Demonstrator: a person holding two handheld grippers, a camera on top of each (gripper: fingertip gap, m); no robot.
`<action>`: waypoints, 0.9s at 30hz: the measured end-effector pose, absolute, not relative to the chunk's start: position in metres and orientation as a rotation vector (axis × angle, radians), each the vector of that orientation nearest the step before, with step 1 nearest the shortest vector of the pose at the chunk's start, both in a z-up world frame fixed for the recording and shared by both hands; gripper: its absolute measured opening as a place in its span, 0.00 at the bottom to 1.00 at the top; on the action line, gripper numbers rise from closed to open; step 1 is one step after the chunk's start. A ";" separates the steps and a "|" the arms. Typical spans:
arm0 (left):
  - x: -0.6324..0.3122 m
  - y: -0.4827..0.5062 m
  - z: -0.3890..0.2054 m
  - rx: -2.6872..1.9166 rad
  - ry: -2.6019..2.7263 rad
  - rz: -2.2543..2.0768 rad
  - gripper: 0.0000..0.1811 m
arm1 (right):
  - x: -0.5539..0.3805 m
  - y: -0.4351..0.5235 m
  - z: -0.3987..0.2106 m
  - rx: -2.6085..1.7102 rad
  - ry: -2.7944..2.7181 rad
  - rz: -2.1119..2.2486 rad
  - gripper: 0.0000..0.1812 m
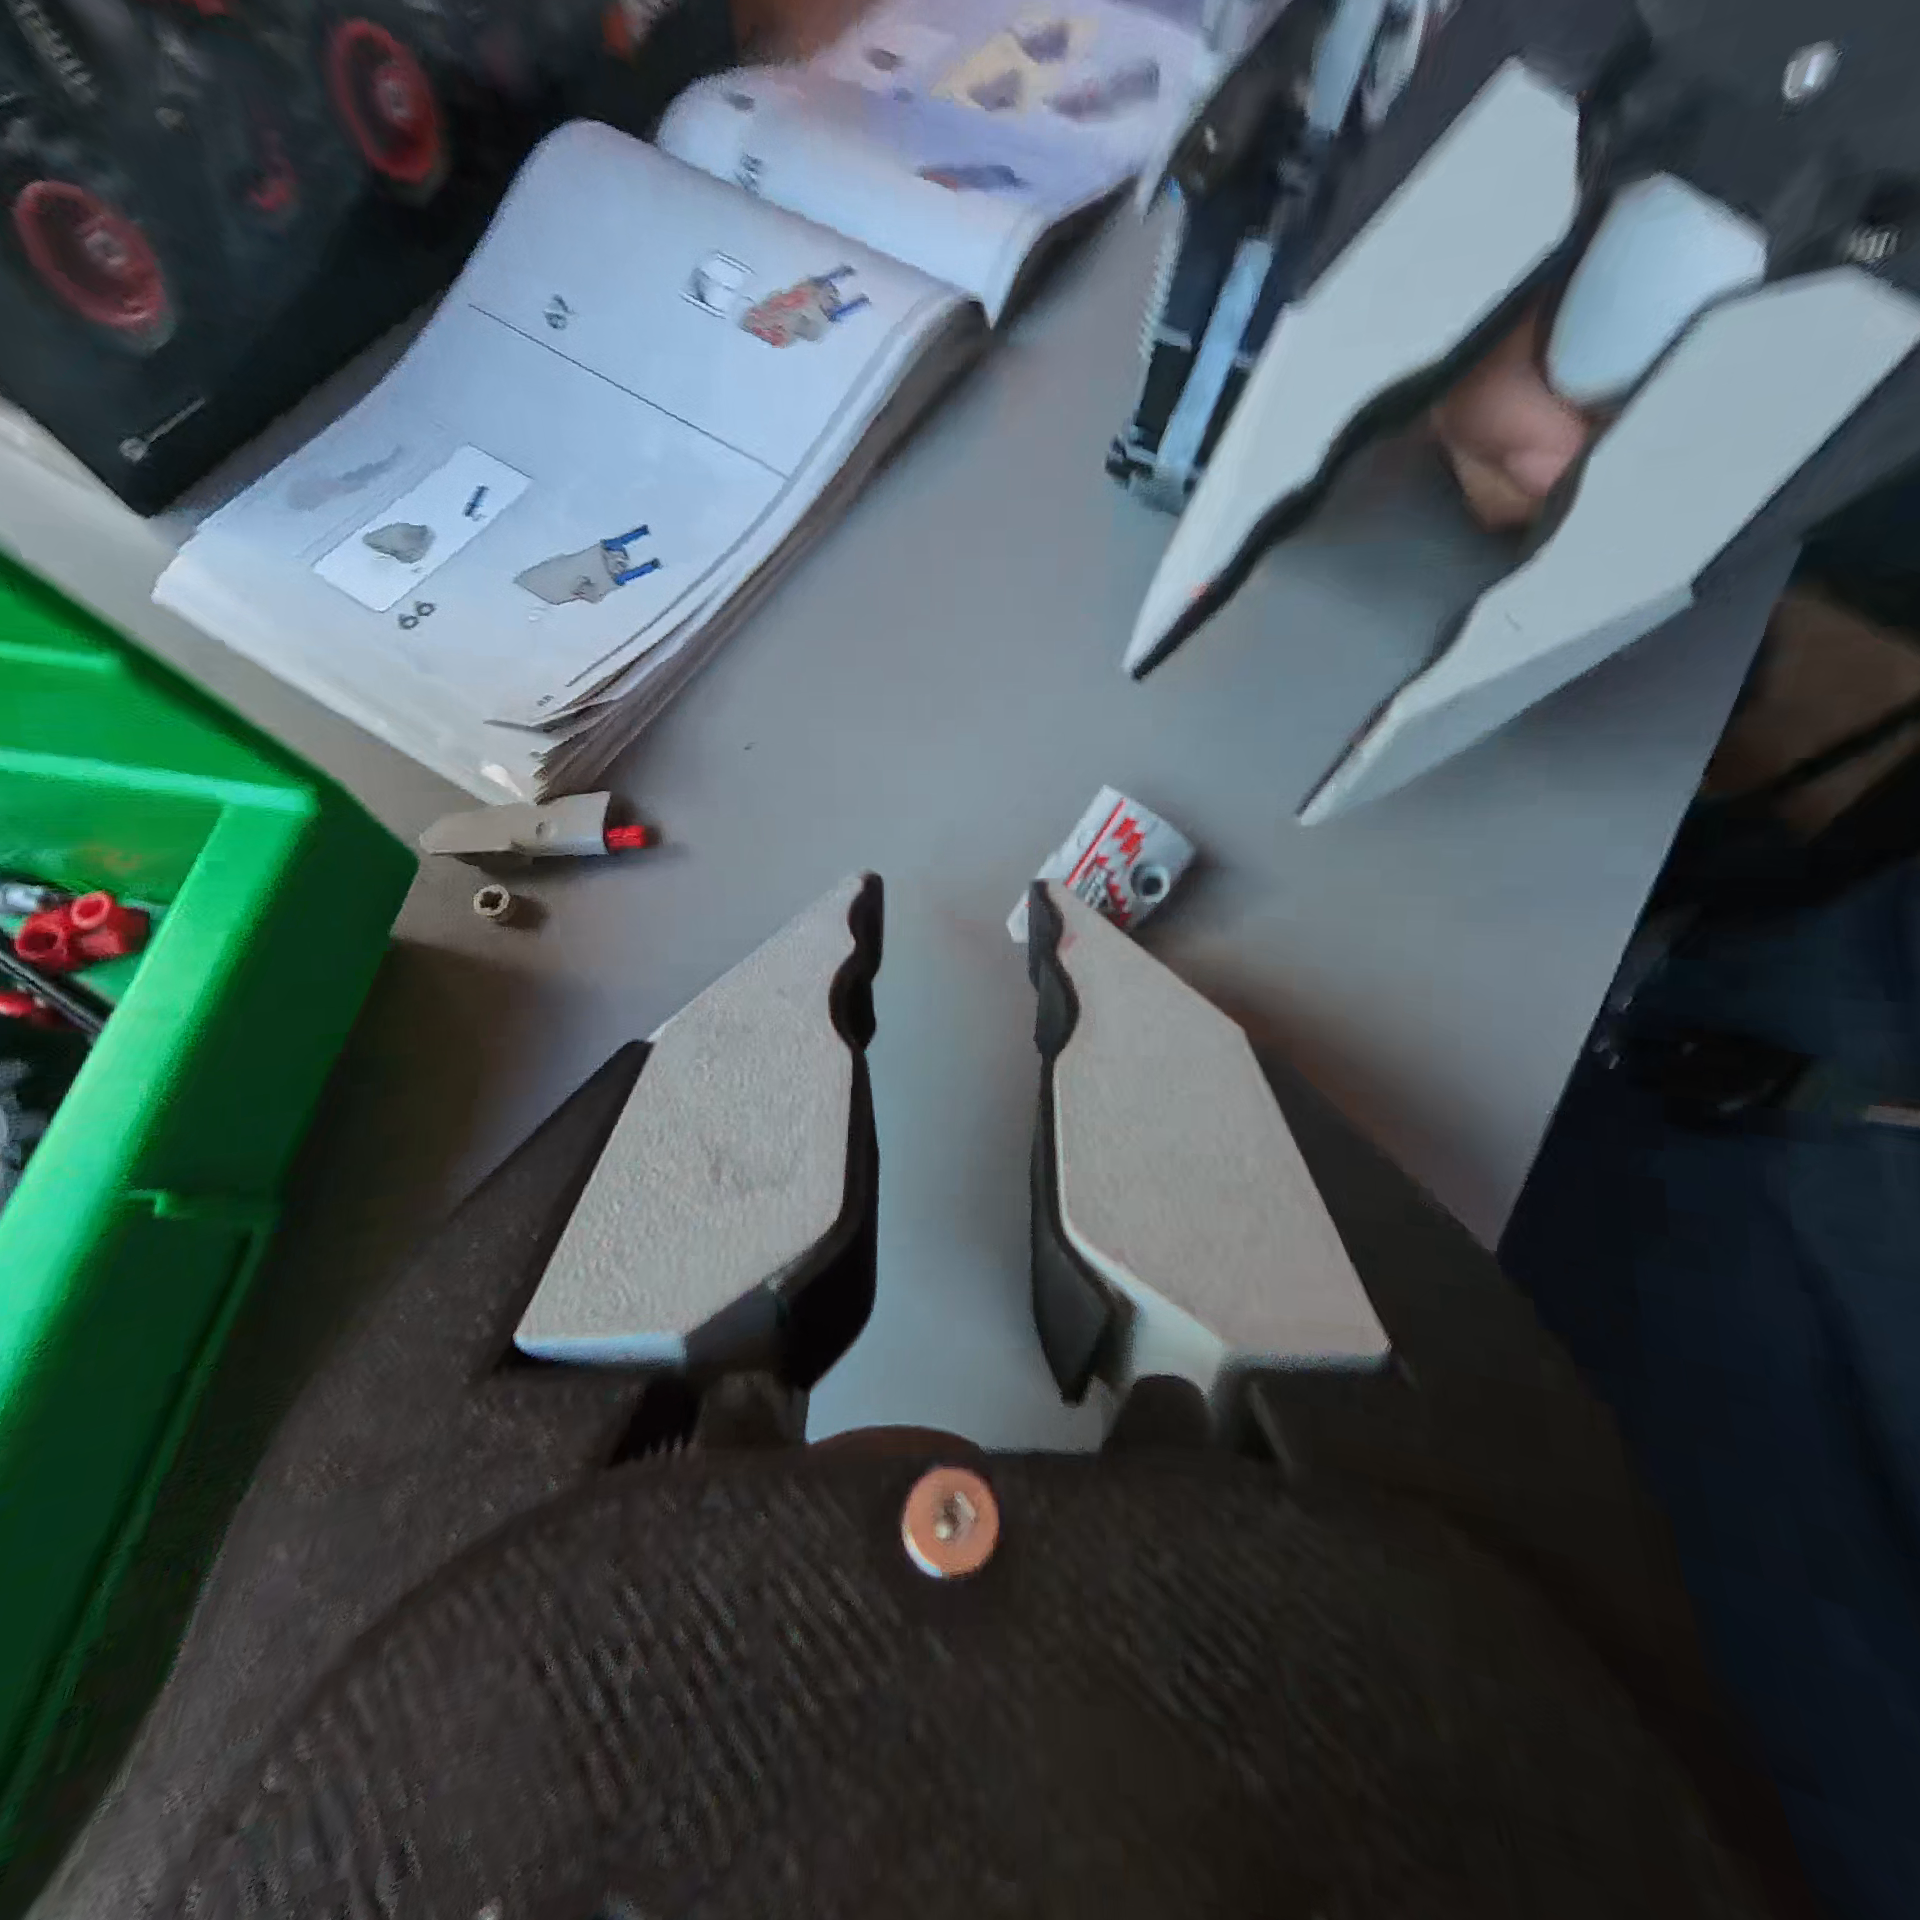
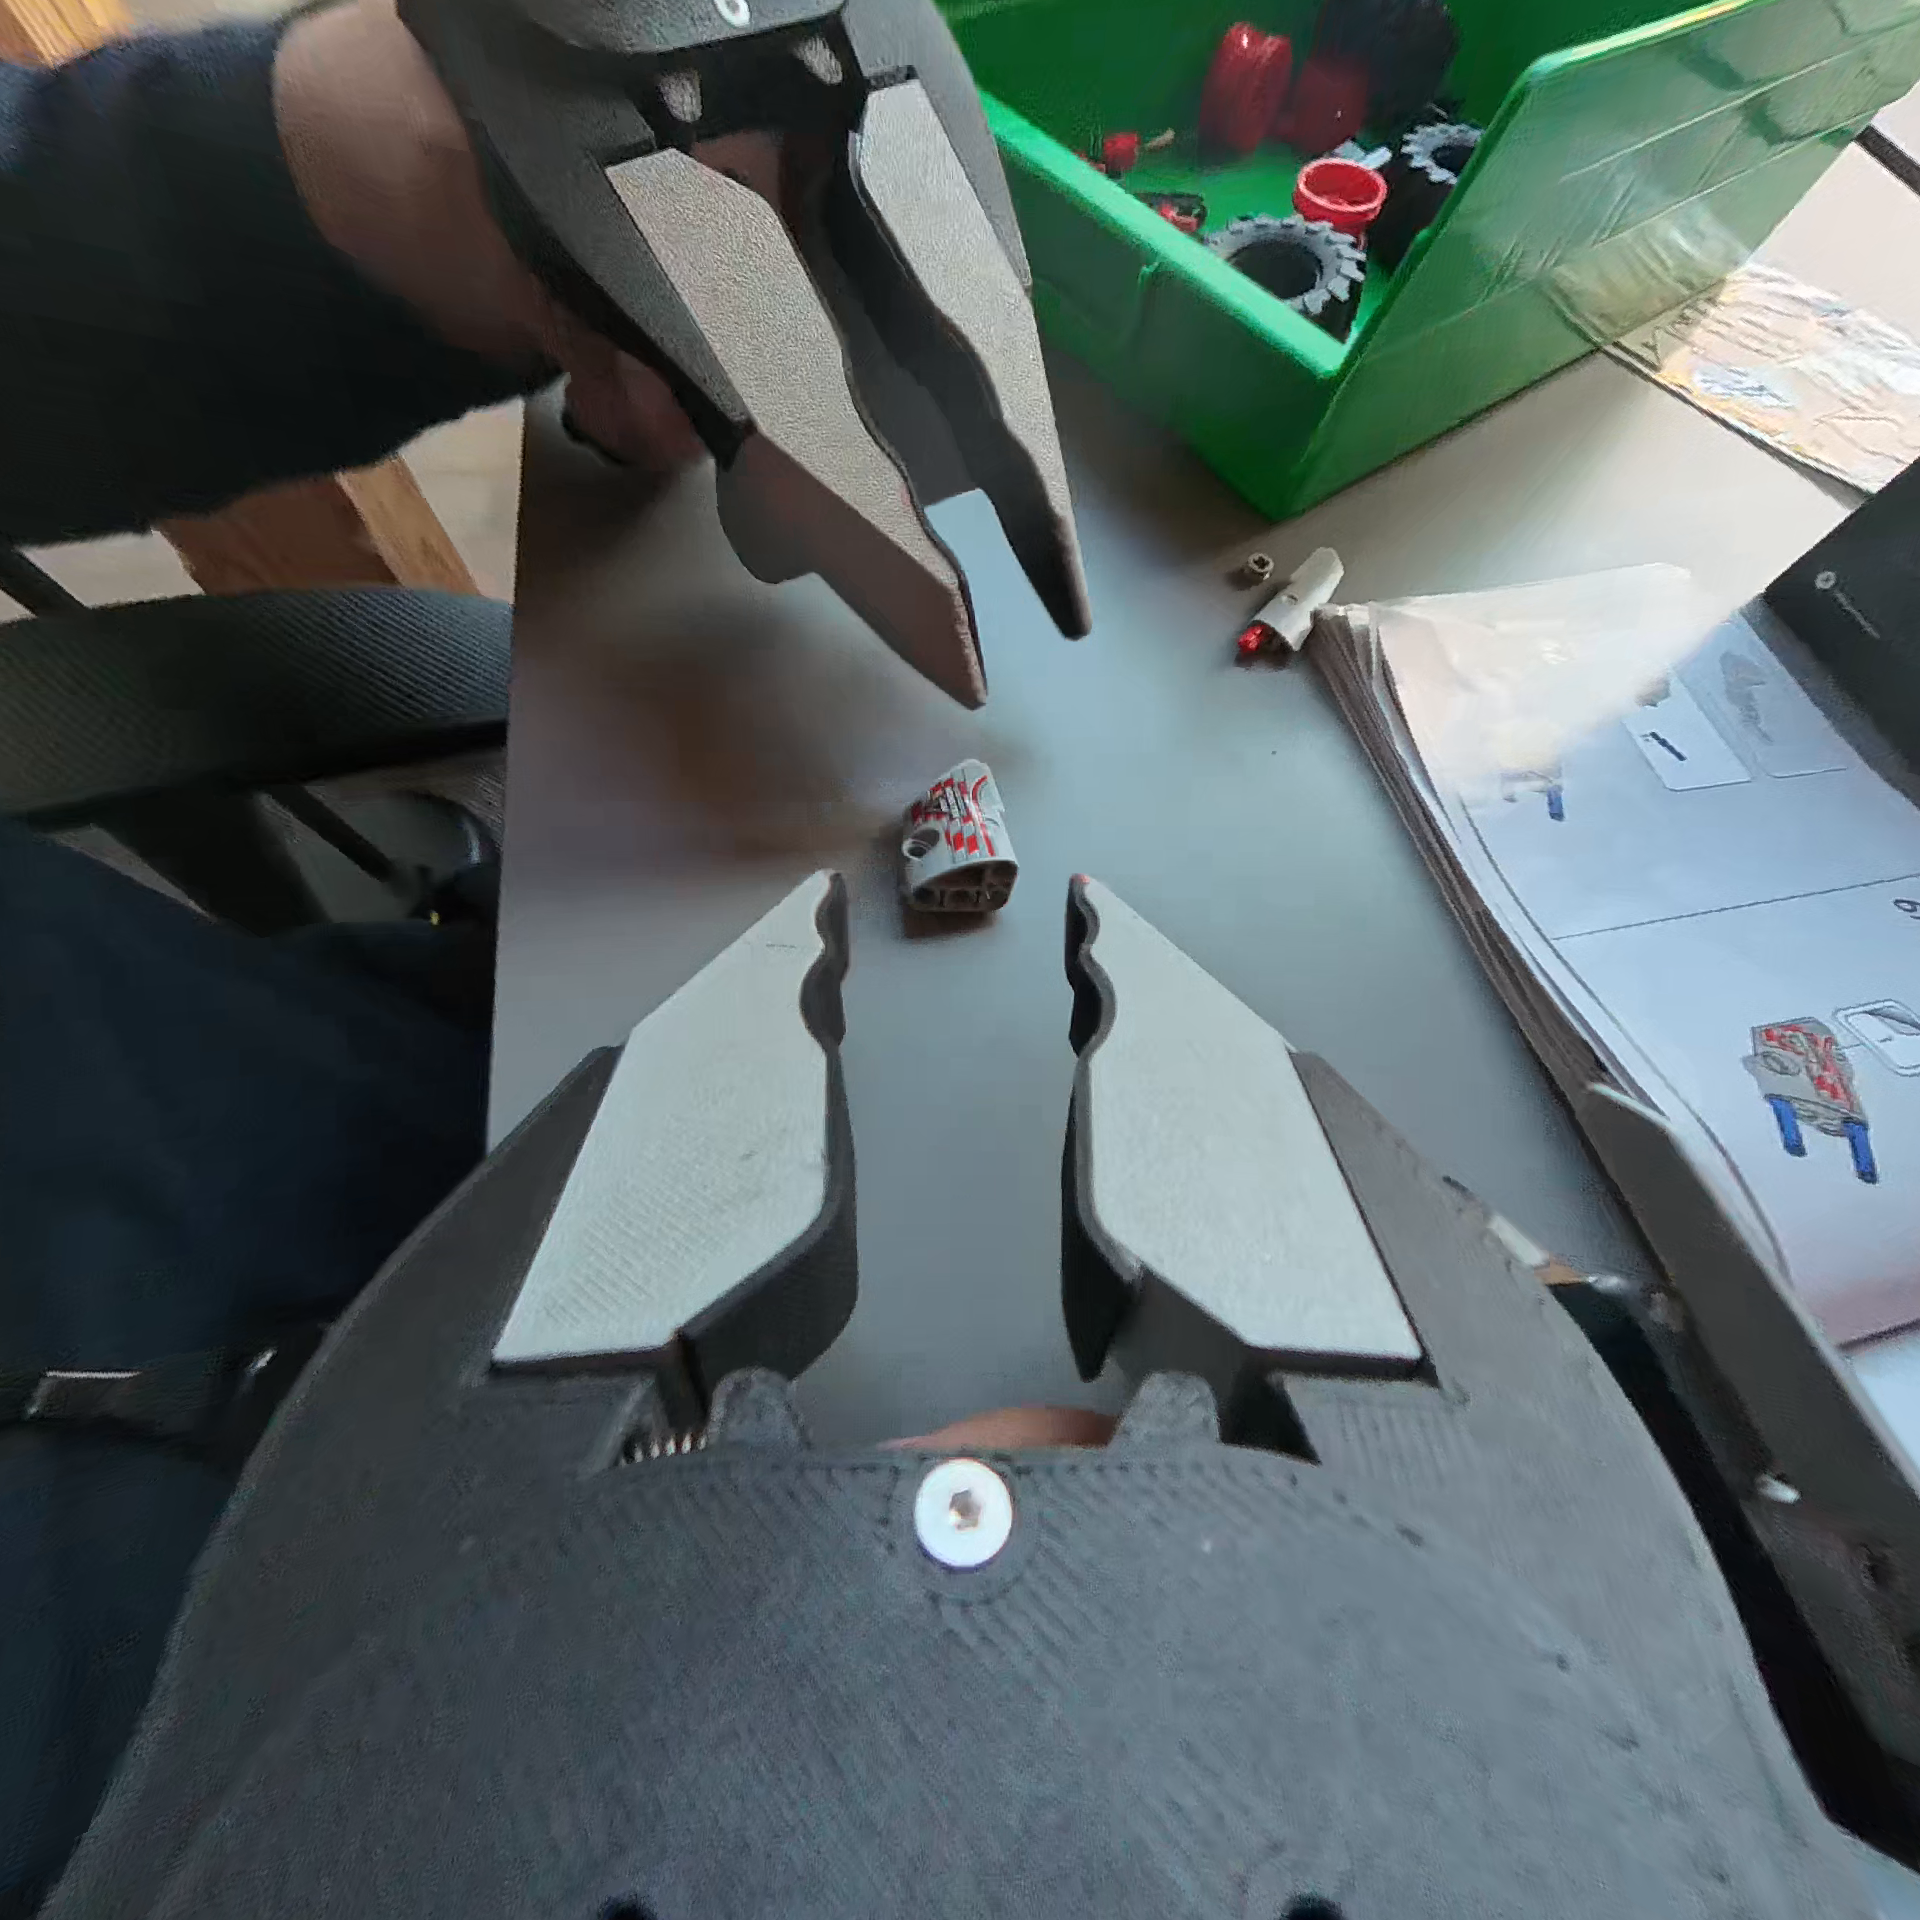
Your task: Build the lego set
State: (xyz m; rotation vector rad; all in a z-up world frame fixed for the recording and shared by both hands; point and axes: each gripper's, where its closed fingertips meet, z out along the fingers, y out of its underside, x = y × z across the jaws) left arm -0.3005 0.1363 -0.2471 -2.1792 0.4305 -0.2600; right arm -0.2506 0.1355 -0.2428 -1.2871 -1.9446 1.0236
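Note:
A small grey lego panel with red markings (image 1: 1117,857) (image 2: 956,836) lies on the grey table between the two grippers. My left gripper (image 1: 956,904) is open and empty, its right fingertip just short of the panel; it also shows in the right wrist view (image 2: 1029,665). My right gripper (image 2: 956,899) is open and empty, its tips just short of the panel; it also shows in the left wrist view (image 1: 1221,743). A grey lego piece with a red pin (image 1: 530,828) (image 2: 1288,608) and a small tan bush (image 1: 499,902) (image 2: 1259,566) lie by the booklet.
An open instruction booklet (image 1: 582,416) (image 2: 1662,883) lies on the table. A green bin (image 1: 197,1039) (image 2: 1382,312) holds red and black lego parts and tyres. A black box (image 1: 208,208) stands behind the booklet. A dark lego assembly (image 1: 1195,312) stands at the back. Some 6 centimeters of space lies between my two pairs of fingers.

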 end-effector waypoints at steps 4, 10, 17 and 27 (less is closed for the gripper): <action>-0.309 0.138 -0.238 -2.111 0.321 -0.293 0.21 | -0.249 0.133 -0.231 -1.241 -1.900 1.074 0.25; -0.307 0.135 -0.230 -2.055 0.377 -0.338 0.23 | -0.222 0.122 -0.195 -1.085 -1.828 1.220 0.28; -0.302 0.138 -0.219 -1.939 0.526 -0.321 0.23 | -0.169 0.186 -0.126 -1.006 -1.653 1.080 0.28; -0.299 0.133 -0.207 -1.849 0.557 -0.377 0.22 | -0.160 0.235 -0.152 -1.076 -1.777 0.825 0.28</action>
